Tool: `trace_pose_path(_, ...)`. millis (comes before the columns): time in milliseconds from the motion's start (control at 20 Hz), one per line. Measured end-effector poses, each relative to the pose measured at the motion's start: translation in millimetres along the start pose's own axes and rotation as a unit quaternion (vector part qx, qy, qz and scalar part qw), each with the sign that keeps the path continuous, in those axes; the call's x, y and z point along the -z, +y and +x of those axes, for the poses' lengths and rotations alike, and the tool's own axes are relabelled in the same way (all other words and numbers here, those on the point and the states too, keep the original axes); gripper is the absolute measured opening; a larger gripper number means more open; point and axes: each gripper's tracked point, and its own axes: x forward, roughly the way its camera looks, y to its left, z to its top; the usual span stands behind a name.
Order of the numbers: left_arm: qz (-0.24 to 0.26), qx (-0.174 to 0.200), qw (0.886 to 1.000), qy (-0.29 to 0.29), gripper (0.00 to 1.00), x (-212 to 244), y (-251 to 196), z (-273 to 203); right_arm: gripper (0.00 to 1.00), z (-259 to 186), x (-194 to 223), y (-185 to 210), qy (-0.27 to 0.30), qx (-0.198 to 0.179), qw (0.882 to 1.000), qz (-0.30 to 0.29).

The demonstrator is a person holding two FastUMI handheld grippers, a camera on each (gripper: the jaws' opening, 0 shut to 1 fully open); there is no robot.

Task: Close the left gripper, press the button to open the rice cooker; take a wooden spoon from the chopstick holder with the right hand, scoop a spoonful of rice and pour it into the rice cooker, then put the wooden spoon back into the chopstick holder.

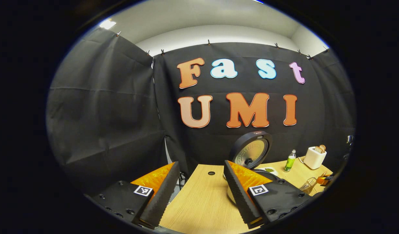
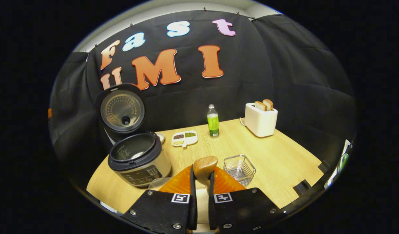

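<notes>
Wooden spoon [image 2: 204, 166] pinched in right hand-held gripper [image 2: 202, 182], beside open rice cooker [image 2: 138, 159].

Left claw over the counter, cooker open

The left claw [image 1: 201, 191] has its jaws spread wide above the counter [image 1: 199, 201]. Beyond it the cooker [image 1: 251, 152] has its lid raised; to its right stand a bottle [image 1: 290, 160] and a toaster [image 1: 314, 157].
</notes>
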Motion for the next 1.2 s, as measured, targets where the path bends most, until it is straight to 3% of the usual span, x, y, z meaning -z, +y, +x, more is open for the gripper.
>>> trace_pose_path(150, 0.003, -0.006, 1.000, 0.004, 0.89, 3, 7, -1, 0.13, 0, 10, 10, 0.006, 0.003, 1.000, 0.022)
trace_pose_path(250, -0.005, -0.007, 1.000, 0.005, 0.92, 5, 9, -1, 0.13, -3, 23, 30, 0.029, -0.019, 0.997, 0.068)
trace_pose_path(400, -0.010, -0.008, 1.000, 0.007, 0.92, 10, 11, -3, 0.13, -6, 36, 58, 0.057, -0.074, 0.979, 0.181)
trace_pose_path(550, -0.013, -0.006, 1.000, 0.008, 0.89, 11, 10, -3, 0.13, -2, 39, 48, 0.055, -0.081, 0.966, 0.240)
trace_pose_path(600, -0.014, -0.005, 1.000, 0.009, 0.95, 13, 9, -2, 0.13, 0, 40, 43, 0.056, -0.082, 0.962, 0.254)
trace_pose_path(700, -0.015, -0.003, 1.000, 0.011, 0.89, 14, 7, -2, 0.13, 2, 41, 35, 0.061, -0.084, 0.952, 0.289)
trace_pose_path(850, -0.013, 0.003, 1.000, 0.012, 0.92, 14, 1, 0, 0.13, 8, 45, 23, 0.075, -0.085, 0.932, 0.345)
trace_pose_path(1200, -0.006, 0.014, 1.000, 0.006, 0.92, 7, -10, 0, 0.13, 14, 58, 1, 0.100, -0.108, 0.865, 0.479)
